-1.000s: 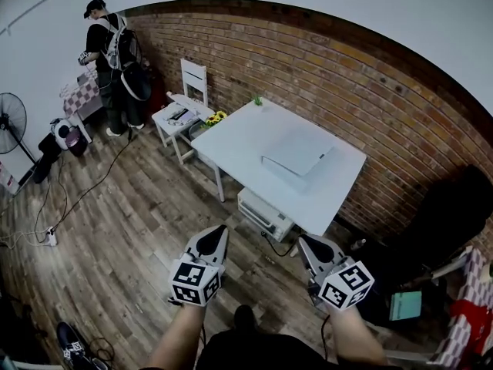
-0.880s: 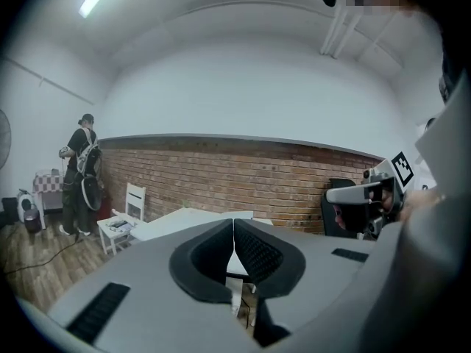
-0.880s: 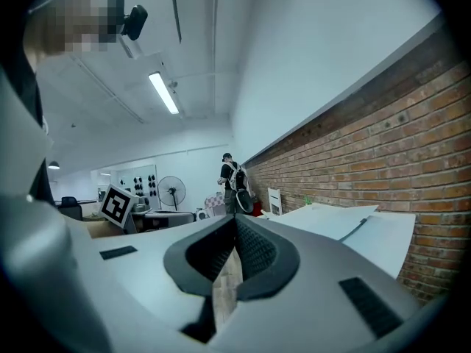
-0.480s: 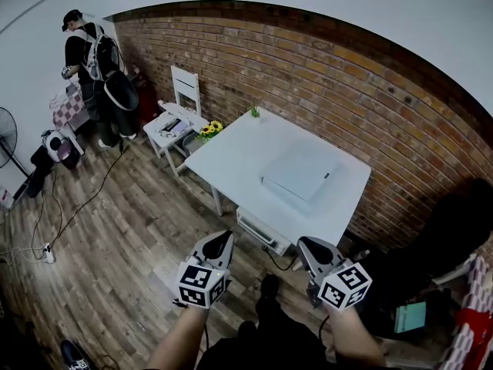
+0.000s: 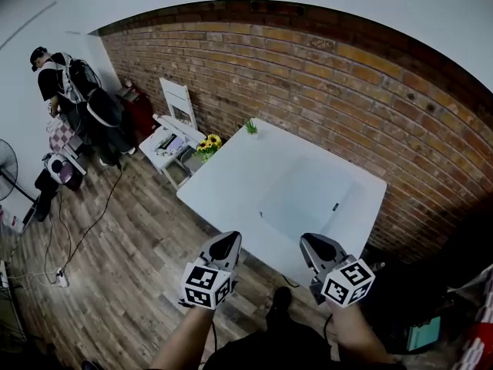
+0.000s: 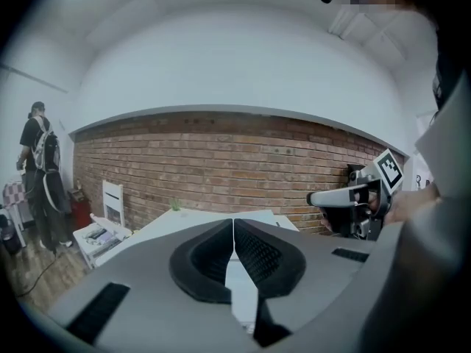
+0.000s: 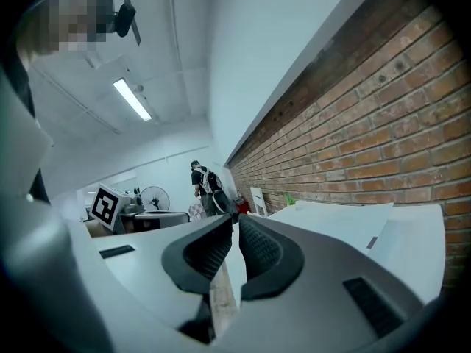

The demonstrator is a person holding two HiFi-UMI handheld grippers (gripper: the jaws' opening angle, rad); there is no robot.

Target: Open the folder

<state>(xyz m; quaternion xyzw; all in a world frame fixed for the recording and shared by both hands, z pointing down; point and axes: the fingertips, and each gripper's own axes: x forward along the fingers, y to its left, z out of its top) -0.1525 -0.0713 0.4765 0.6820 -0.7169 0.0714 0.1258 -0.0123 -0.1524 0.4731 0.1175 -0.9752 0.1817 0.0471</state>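
Against the brick wall (image 5: 323,68) stands a white table (image 5: 231,176), and the folder (image 5: 308,199) lies flat and closed on its right half, pale against the tabletop, with a small dark mark near its right edge. Both tongs hang in the air over the wooden floor (image 5: 131,260), just short of the table's near edge and apart from the folder.

The left tongs (image 5: 226,241) are pressed together, their dark ribbed pads (image 6: 254,252) meeting along one line with nothing between them. The right tongs (image 5: 314,245) have just been opening: a narrow gap shows between their pads (image 7: 259,252), and nothing sits in it.

Left of the table, a white chair (image 5: 176,102) stands by the wall with some sunflowers (image 5: 209,141) beside it, and a small green plant (image 5: 251,126) sits at the table's far corner. At the far left of the room a person (image 5: 58,79) wearing a backpack stands turned away.
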